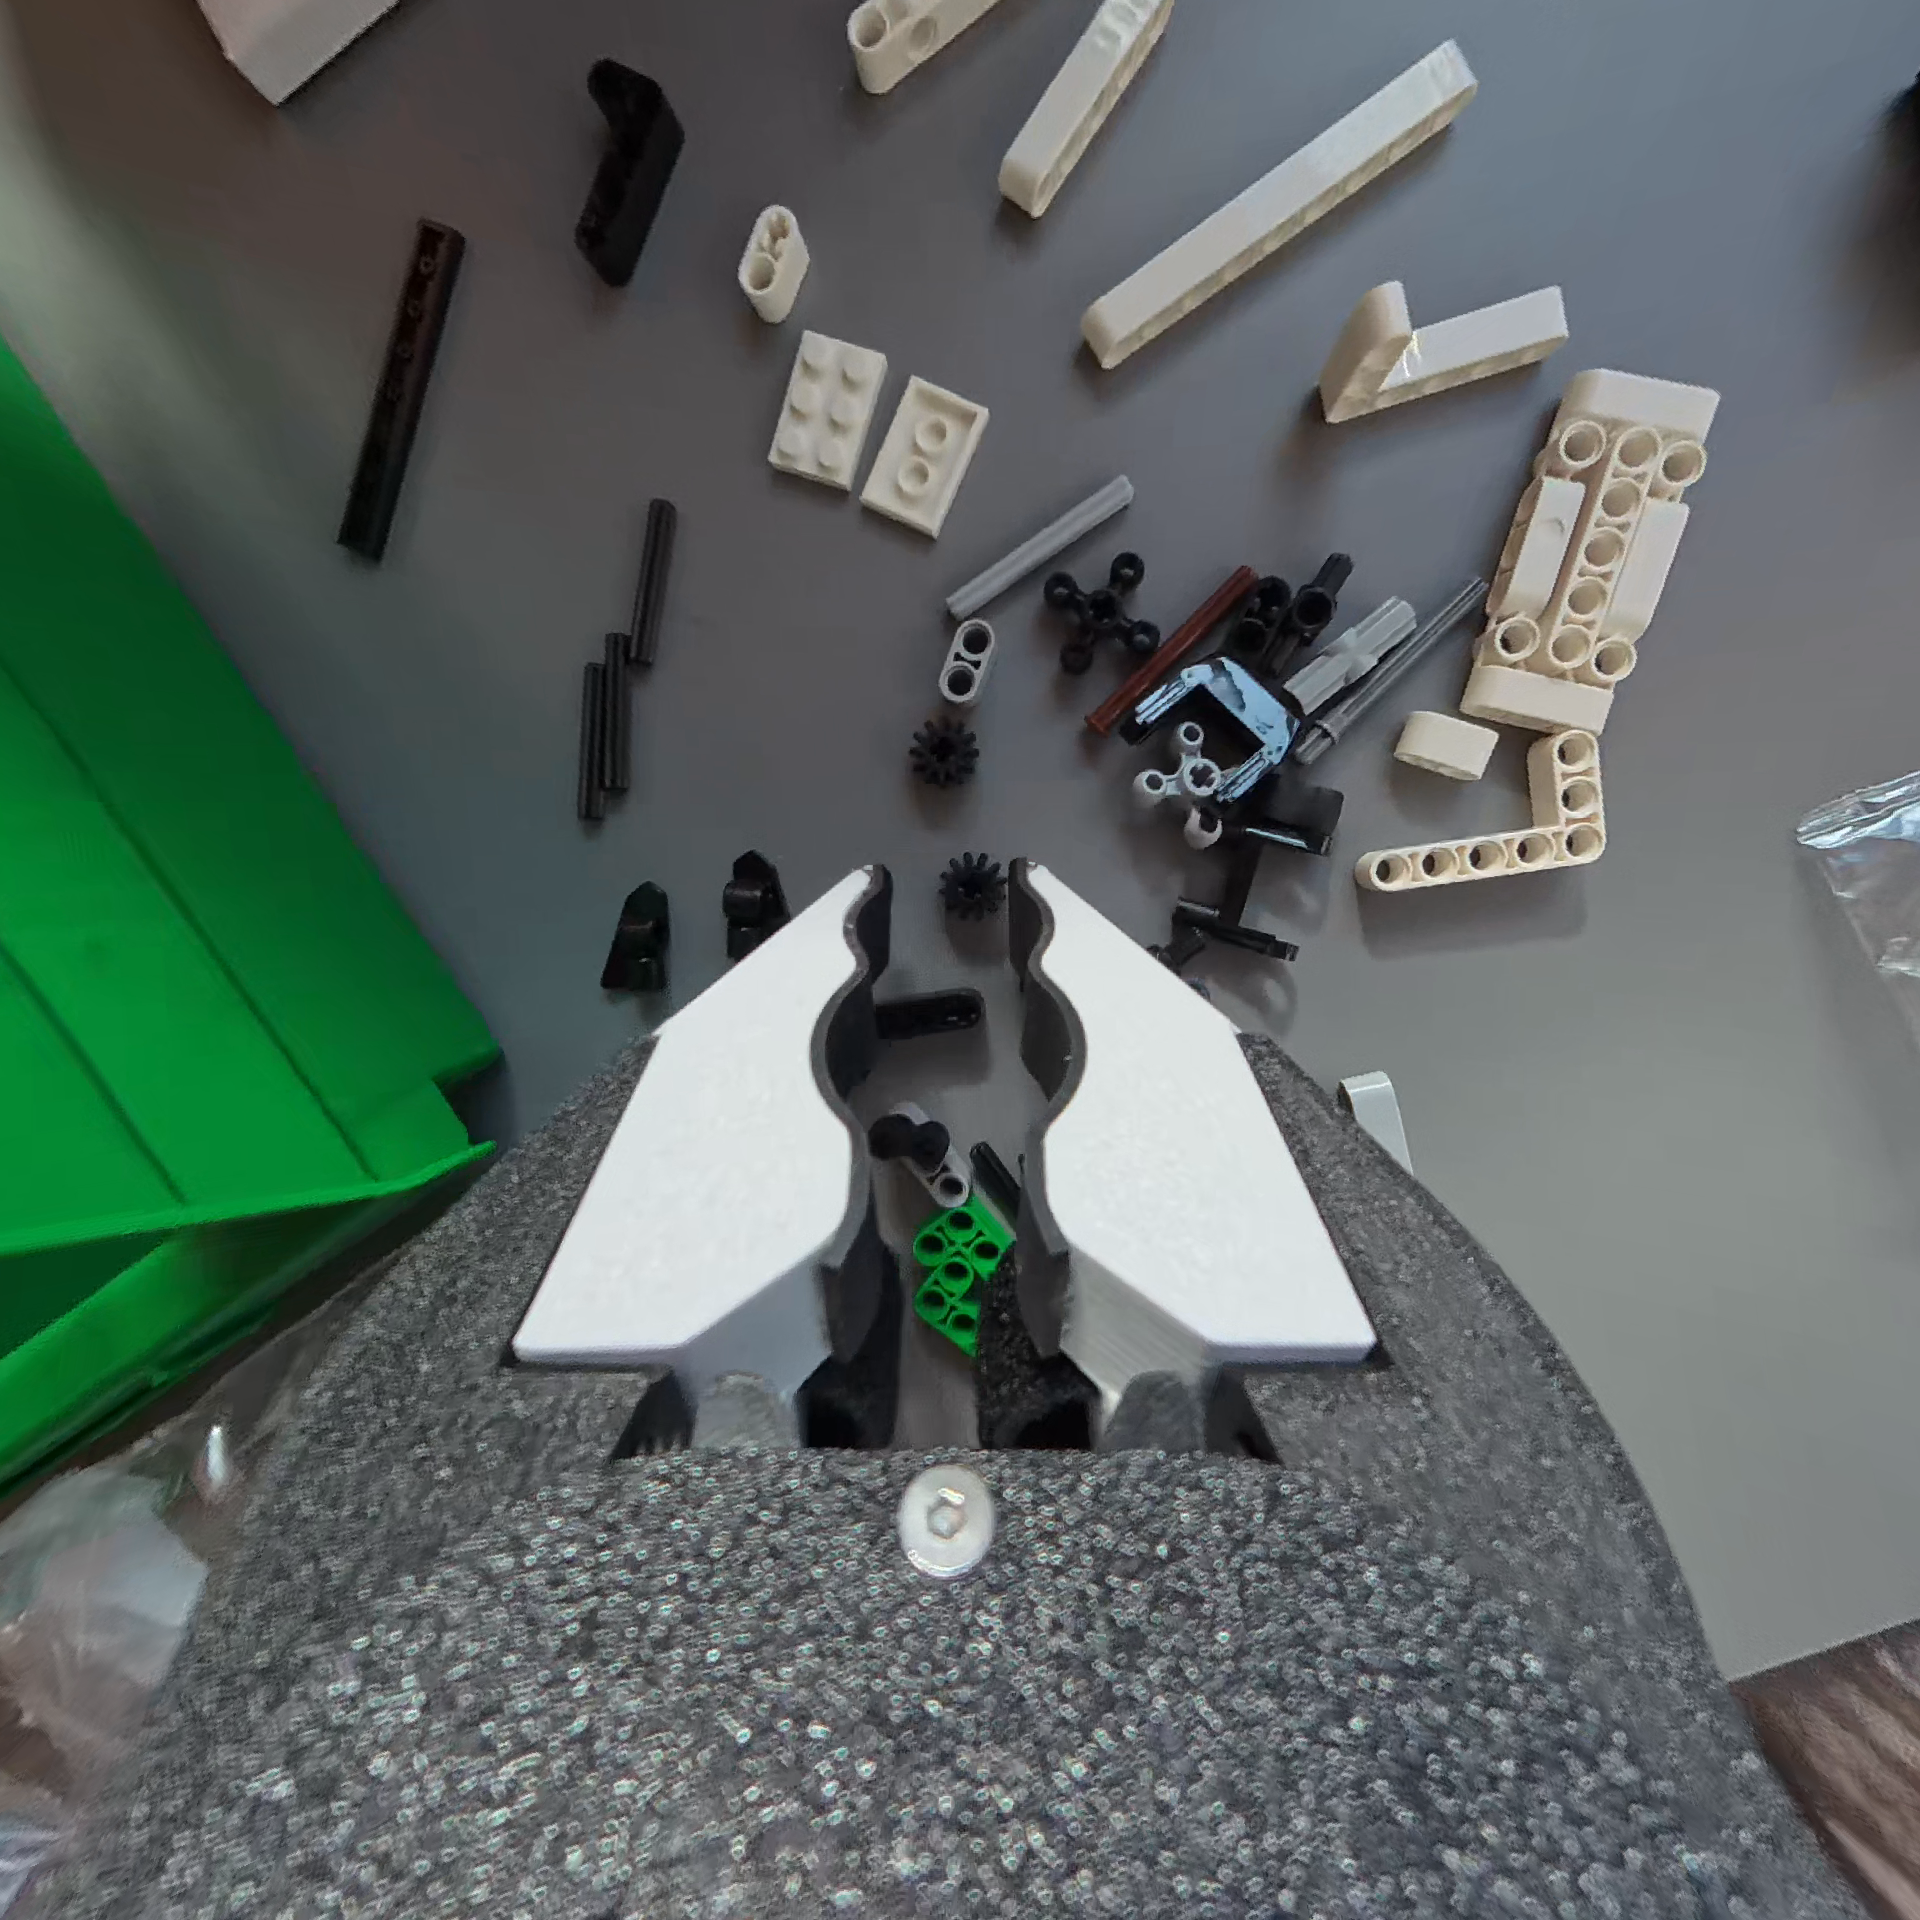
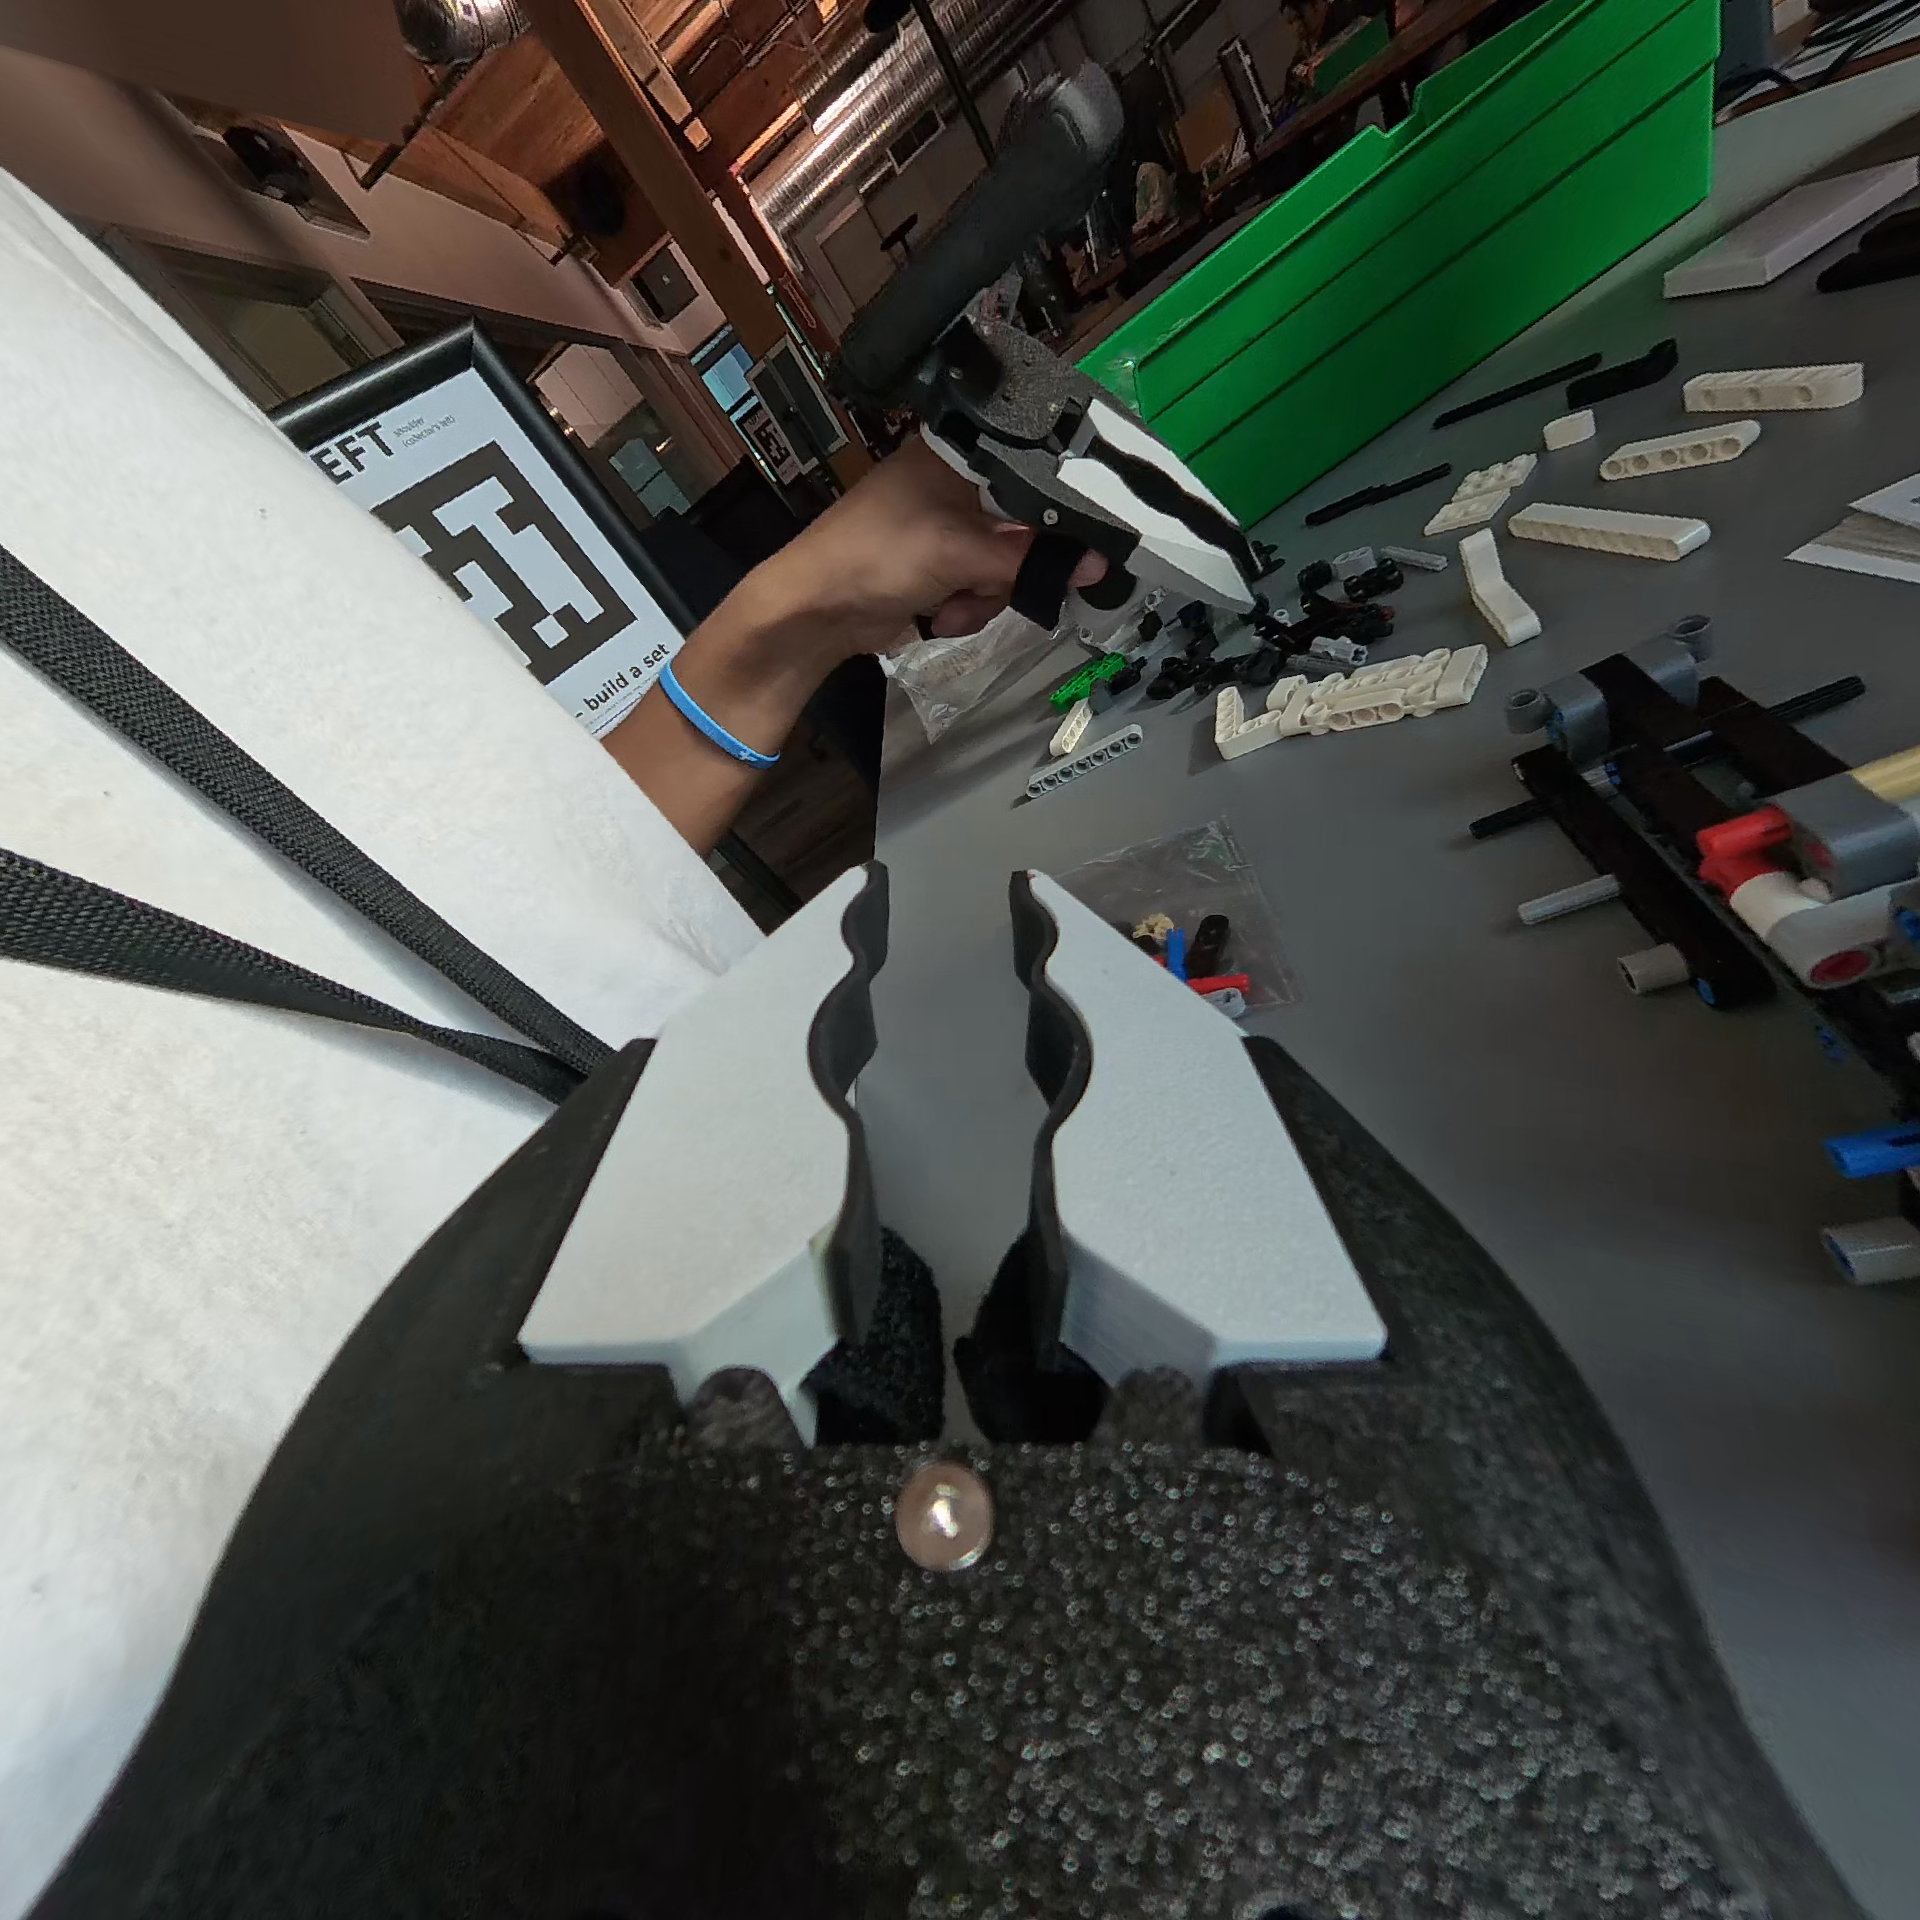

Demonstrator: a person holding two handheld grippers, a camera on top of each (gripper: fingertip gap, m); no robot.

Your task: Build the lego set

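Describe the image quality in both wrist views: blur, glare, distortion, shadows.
Left wrist view: wide-angle bending at the edges; the green plastic bin and the base of the white fingers are soft, while the small black plastic gear is sharp with a faint shadow. Right wrist view: strong fisheye tilt; glare on the silver screw; the background is dim and blurred.

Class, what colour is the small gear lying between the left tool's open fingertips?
Black gear; it shows best in the left wrist view.
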